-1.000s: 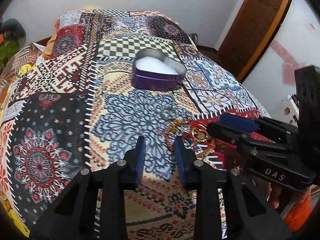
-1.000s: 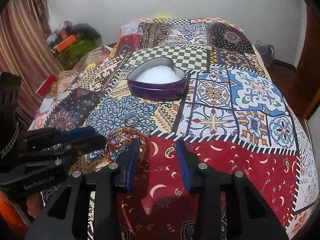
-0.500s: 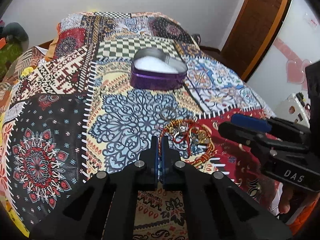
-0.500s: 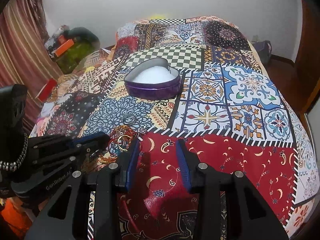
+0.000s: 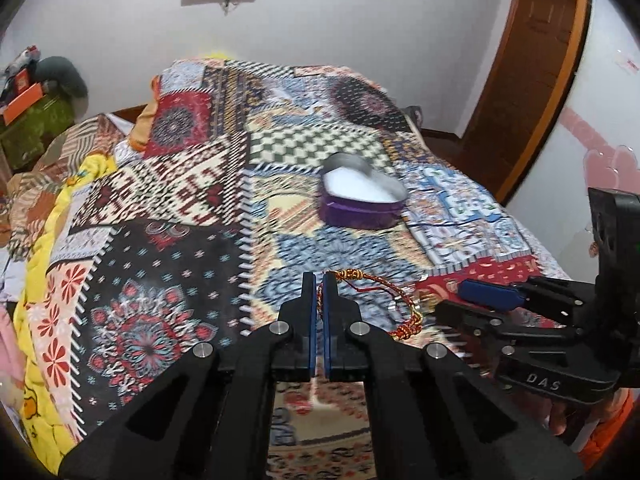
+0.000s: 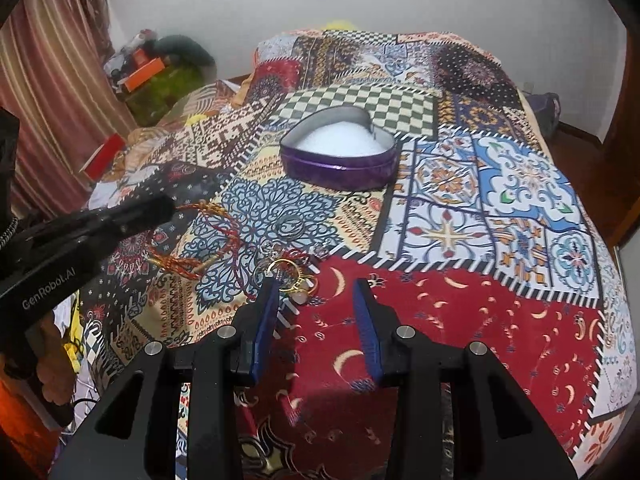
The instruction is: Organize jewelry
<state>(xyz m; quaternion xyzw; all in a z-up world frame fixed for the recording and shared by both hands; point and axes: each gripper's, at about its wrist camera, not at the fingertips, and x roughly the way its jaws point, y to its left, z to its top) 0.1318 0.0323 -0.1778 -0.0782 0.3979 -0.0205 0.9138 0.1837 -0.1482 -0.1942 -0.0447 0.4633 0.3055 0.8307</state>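
My left gripper (image 5: 319, 280) is shut on a red and gold thread bracelet (image 5: 376, 285), which hangs lifted above the bedspread; it also shows in the right wrist view (image 6: 208, 236). A purple heart-shaped tin (image 5: 362, 197) with white lining stands open farther back, also seen in the right wrist view (image 6: 340, 152). A small heap of rings and trinkets (image 6: 290, 270) lies on the spread just ahead of my right gripper (image 6: 316, 292), which is open and empty. A silver ring (image 6: 291, 225) lies beyond the heap.
A patchwork bedspread (image 6: 500, 208) covers the bed. A brown door (image 5: 528, 64) stands at the right. Boxes and clutter (image 6: 156, 72) sit beside the bed at the far left, next to a striped curtain (image 6: 48, 64).
My left gripper shut on the thread bracelet and lifted it off the heap. My right gripper stayed open and drew slightly nearer the heap.
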